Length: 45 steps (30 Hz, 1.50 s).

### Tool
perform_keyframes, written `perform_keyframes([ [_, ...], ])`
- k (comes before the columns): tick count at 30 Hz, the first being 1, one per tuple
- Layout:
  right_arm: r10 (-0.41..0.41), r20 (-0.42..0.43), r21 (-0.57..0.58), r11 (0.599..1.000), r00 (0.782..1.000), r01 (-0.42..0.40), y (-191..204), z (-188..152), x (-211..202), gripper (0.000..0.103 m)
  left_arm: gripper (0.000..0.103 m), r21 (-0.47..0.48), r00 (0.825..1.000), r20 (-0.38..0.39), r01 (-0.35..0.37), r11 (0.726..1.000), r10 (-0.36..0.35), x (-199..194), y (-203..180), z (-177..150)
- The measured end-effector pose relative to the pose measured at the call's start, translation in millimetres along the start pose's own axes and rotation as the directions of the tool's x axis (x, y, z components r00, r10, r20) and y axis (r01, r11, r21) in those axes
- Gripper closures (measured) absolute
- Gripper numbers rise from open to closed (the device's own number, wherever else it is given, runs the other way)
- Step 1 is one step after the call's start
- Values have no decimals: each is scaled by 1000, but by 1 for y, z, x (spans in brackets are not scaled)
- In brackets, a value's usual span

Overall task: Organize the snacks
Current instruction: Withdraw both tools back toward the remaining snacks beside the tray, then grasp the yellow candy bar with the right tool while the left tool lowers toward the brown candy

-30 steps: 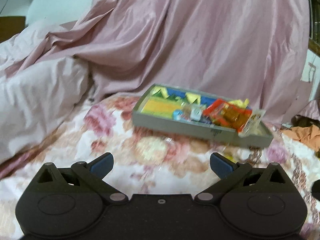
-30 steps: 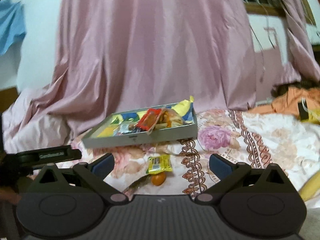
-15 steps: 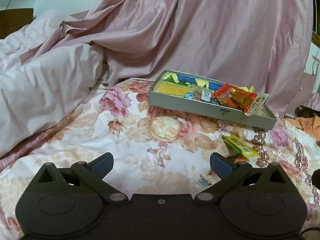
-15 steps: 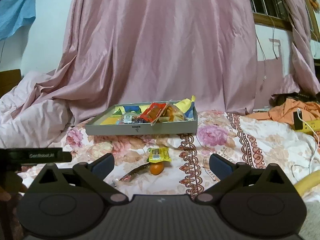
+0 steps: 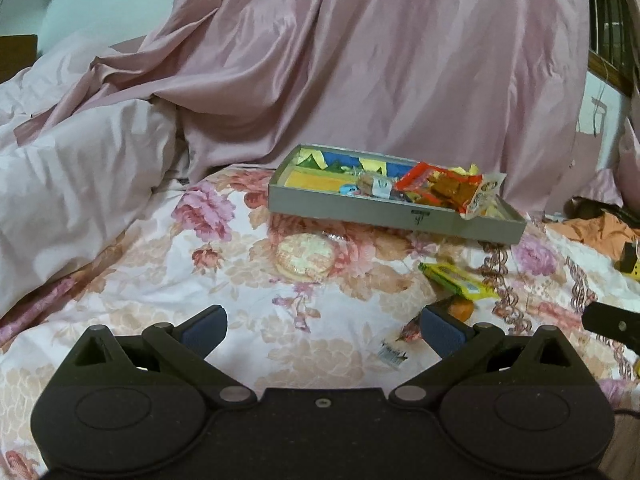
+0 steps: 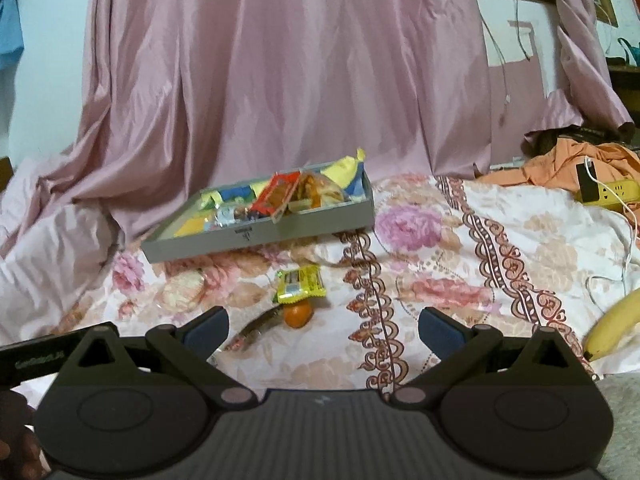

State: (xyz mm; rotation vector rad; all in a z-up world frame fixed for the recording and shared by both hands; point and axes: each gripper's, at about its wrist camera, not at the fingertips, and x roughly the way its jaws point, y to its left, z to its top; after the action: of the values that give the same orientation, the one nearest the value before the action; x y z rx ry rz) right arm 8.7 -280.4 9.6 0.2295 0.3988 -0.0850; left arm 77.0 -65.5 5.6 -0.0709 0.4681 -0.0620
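Observation:
A grey tray (image 5: pixel 392 218) (image 6: pixel 256 238) full of wrapped snacks rests on the floral bedsheet ahead. In front of it lie a round pale cracker pack (image 5: pixel 306 257) (image 6: pixel 182 294), a yellow-green wrapper (image 5: pixel 460 282) (image 6: pixel 300 282), an orange sweet (image 5: pixel 460 308) (image 6: pixel 298 314) and a long clear-wrapped snack (image 6: pixel 256 328). My left gripper (image 5: pixel 324 328) hovers open over the sheet, short of the cracker pack. My right gripper (image 6: pixel 324 328) is open too, with the orange sweet just ahead of its left finger. Neither holds anything.
Pink drapes hang behind the tray and a rumpled pink duvet (image 5: pixel 72 184) fills the left. A banana (image 6: pixel 612 326) lies at the right, with orange cloth (image 6: pixel 560 160), a yellow power strip (image 6: pixel 608 192) and a white cable (image 6: pixel 624 240) behind it.
Both grippers have drawn back from the tray, so more of the sheet and the loose snacks now show. Both stayed open.

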Motion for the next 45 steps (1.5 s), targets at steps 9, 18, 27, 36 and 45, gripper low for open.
perform_keyframes([
  [9, -45, -76, -81, 996, 996, 39, 16, -2, 16, 0, 1, -35, 998, -66, 0, 999, -2, 11, 19, -10],
  [18, -63, -126, -132, 990, 990, 46, 24, -2, 23, 0, 1, -57, 995, -95, 1, 998, -6, 16, 26, -11],
  [27, -14, -273, -118, 993, 962, -19, 21, 4, 54, 0, 1, 1, 993, -111, 26, 1000, -26, 25, 18, -11],
  [36, 35, -296, -11, 999, 954, -40, 1, 27, 98, 0, 1, 138, 987, -107, 137, 981, -123, 53, 2, 0],
  [45, 100, -303, -12, 994, 948, -108, -8, 44, 159, 0, 1, 123, 977, -154, 165, 979, -145, 85, -2, -1],
])
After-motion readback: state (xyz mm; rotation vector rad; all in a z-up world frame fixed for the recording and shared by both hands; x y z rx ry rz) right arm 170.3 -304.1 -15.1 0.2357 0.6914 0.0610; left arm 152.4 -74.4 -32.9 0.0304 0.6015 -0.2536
